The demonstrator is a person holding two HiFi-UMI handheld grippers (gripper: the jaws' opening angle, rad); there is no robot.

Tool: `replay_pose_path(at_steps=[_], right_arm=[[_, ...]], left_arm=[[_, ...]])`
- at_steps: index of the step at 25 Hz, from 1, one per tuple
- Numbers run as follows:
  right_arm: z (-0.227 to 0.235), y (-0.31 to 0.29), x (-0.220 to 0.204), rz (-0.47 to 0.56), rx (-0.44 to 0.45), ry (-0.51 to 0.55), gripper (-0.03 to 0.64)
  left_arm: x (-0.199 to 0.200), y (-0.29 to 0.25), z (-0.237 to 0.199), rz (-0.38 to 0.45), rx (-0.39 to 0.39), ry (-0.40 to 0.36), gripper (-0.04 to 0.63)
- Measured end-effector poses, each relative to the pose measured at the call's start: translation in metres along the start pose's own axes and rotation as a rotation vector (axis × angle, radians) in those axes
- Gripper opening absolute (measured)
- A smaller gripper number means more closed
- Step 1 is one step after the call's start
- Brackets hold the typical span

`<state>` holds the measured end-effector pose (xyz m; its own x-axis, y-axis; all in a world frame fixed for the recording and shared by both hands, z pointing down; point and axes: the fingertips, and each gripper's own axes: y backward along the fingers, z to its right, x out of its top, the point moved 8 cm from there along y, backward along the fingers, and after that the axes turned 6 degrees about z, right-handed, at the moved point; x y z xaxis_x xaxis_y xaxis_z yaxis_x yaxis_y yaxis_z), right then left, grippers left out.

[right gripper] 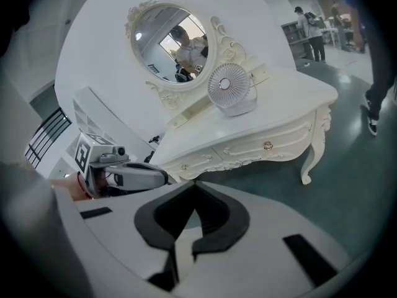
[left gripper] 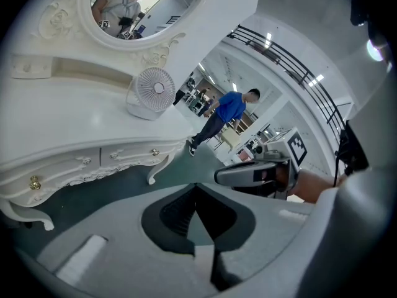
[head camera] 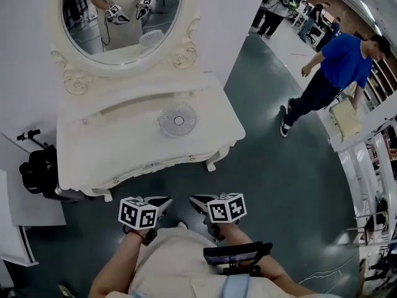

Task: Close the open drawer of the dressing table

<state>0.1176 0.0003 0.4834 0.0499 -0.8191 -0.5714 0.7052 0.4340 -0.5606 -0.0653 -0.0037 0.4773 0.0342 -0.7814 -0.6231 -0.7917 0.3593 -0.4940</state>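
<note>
We hold both claws low, well apart from bench; left claw (left gripper: 196, 185) clenched, tips meeting, empty; right claw (right gripper: 195, 183) likewise clenched on nothing; dark green floor (head camera: 273, 166) between us and white dressing bench (head camera: 205, 138); drawer fronts (right gripper: 267, 143) sit flush with bench front; small white fan (head camera: 178, 120) on bench top; oval mirror (head camera: 121, 17) behind fan; person in blue (head camera: 338, 67) walking, far right.

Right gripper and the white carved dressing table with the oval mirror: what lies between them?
Only bare dark green floor lies between the right gripper and the white carved dressing table; the head view shows this stretch.
</note>
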Motion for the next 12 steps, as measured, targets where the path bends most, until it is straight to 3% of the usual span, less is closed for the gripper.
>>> replay_pose_path(at_steps=[12], right_arm=[[-0.0046,0.002,-0.0049,0.008,0.009,-0.018,0.015]], left_arm=[[-0.0051,0.0008,0.0037,-0.02,-0.002,-0.007,0.009]])
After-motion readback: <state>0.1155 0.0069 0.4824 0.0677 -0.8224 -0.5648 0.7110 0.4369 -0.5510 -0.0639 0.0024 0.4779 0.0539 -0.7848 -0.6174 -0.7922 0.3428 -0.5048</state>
